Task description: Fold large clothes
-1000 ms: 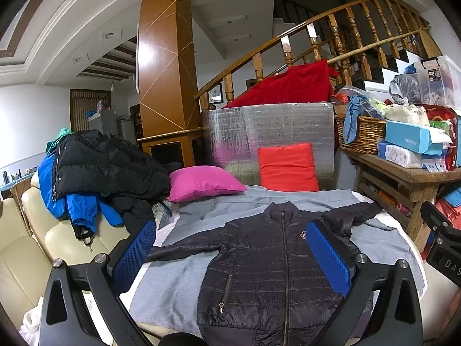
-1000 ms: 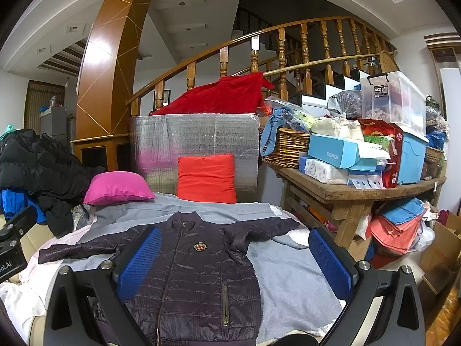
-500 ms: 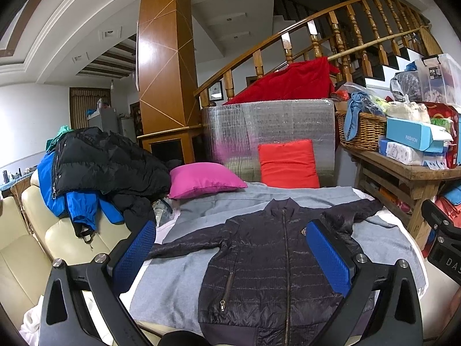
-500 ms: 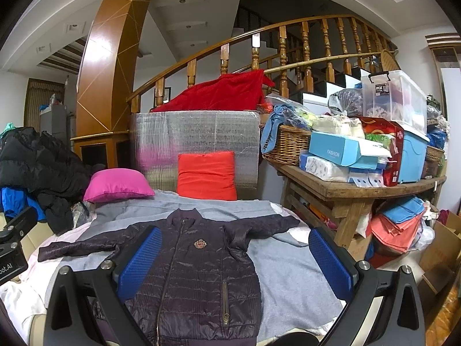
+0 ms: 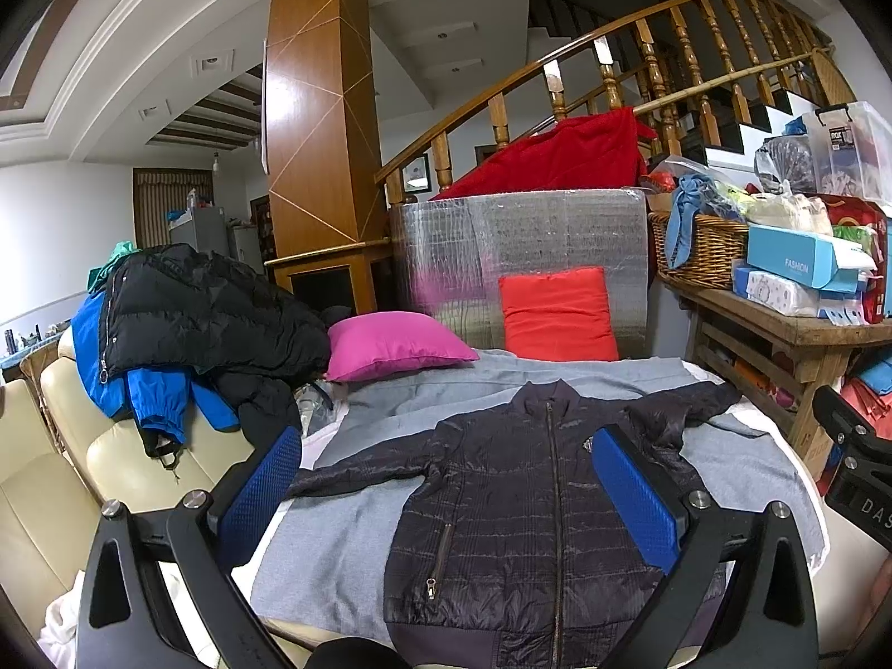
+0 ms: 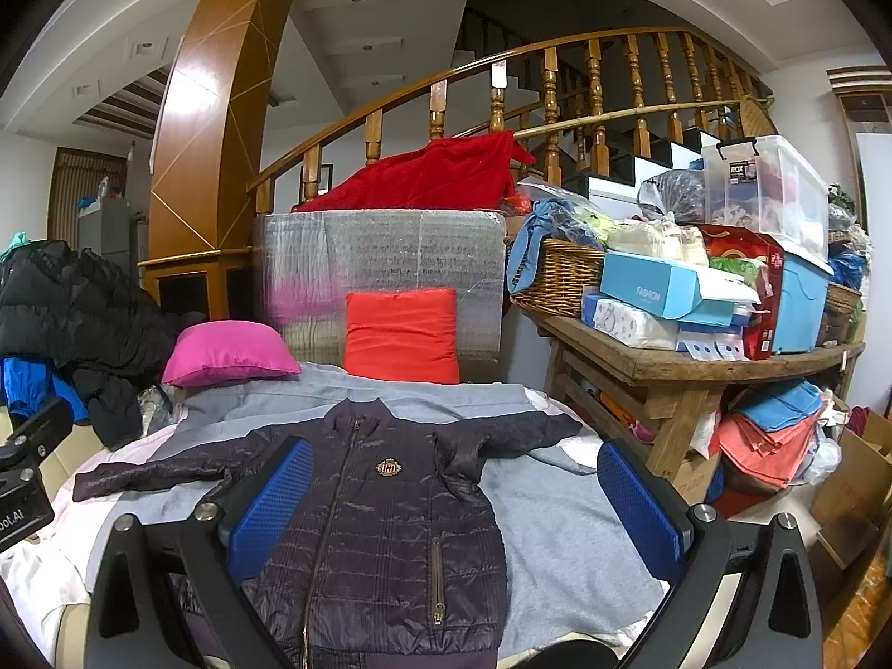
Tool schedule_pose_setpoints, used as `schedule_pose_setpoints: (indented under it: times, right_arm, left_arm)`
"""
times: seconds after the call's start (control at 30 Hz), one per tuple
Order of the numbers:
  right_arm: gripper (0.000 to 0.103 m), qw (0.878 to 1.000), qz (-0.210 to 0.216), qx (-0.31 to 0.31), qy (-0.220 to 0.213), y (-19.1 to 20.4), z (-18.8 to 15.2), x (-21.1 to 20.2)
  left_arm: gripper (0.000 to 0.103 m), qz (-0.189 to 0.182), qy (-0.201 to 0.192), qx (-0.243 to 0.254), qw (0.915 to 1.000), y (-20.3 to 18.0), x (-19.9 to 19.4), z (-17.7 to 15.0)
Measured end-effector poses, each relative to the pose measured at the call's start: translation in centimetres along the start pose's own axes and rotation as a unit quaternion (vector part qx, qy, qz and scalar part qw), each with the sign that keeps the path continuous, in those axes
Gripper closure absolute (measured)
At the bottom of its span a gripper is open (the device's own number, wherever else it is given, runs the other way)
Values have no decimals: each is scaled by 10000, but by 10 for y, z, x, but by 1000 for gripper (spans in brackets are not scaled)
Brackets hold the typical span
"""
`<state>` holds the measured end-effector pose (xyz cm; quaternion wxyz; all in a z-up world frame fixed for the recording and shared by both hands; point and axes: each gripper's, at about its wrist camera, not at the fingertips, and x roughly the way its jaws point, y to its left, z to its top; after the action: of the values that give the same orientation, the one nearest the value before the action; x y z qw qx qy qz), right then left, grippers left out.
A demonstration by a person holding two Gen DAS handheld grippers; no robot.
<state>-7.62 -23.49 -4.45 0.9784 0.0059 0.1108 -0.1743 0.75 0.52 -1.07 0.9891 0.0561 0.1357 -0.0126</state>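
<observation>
Barely anything is changed since a moment ago: the dark jacket [image 5: 529,502] is kept spread flat on the grey blanket [image 5: 345,546], unfolded, and both the left claw [image 5: 446,502] and right claw [image 6: 454,507] are held released above its hem.

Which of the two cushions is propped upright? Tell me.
The orange-red cushion: it stands upright against the silver-wrapped panel. The magenta cushion, to its left, lies flat on the grey blanket.
</observation>
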Motion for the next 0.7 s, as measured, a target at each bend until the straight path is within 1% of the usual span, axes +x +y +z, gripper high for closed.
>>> schedule_pose_setpoints:
  times: [0.7]
  right_arm:
    - [0,10000,22,-50,31,2,-1,1]
  left_arm:
    - [0,36,7,-22,10000,3,1,-1]
